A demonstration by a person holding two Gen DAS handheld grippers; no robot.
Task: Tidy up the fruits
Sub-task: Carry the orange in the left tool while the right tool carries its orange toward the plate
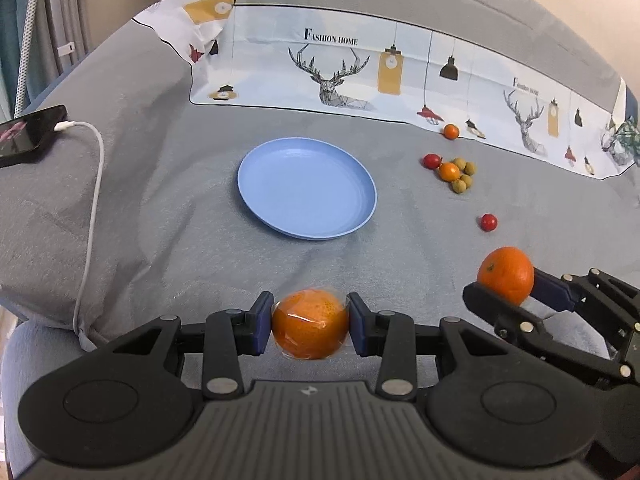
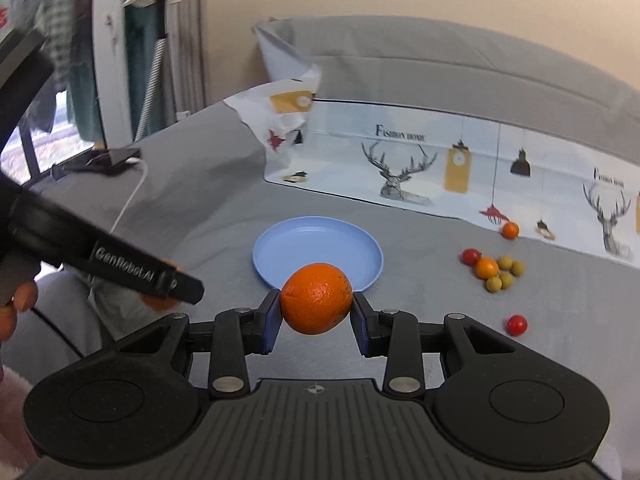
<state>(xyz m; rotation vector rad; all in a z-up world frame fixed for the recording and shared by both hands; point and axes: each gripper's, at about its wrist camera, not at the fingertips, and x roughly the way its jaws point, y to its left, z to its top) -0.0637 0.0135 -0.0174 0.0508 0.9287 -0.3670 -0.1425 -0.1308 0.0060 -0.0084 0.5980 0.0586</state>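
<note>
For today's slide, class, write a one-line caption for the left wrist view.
Left gripper clamps a plastic-wrapped orange short of the blue plate; right gripper holds a second orange.

Both wrist views look forward, low over the grey cloth surface, toward the round light-blue plastic plate (image 1: 307, 188) (image 2: 317, 255); right view sits nearer it. Both share it.

Pale blue plate (image 1: 256, 168), grey bedcover (image 1: 160, 184), orange mandarins (image 2: 316, 298), red cherry tomatoes (image 1: 488, 222), white deer-print cloth (image 1: 280, 64)
</note>
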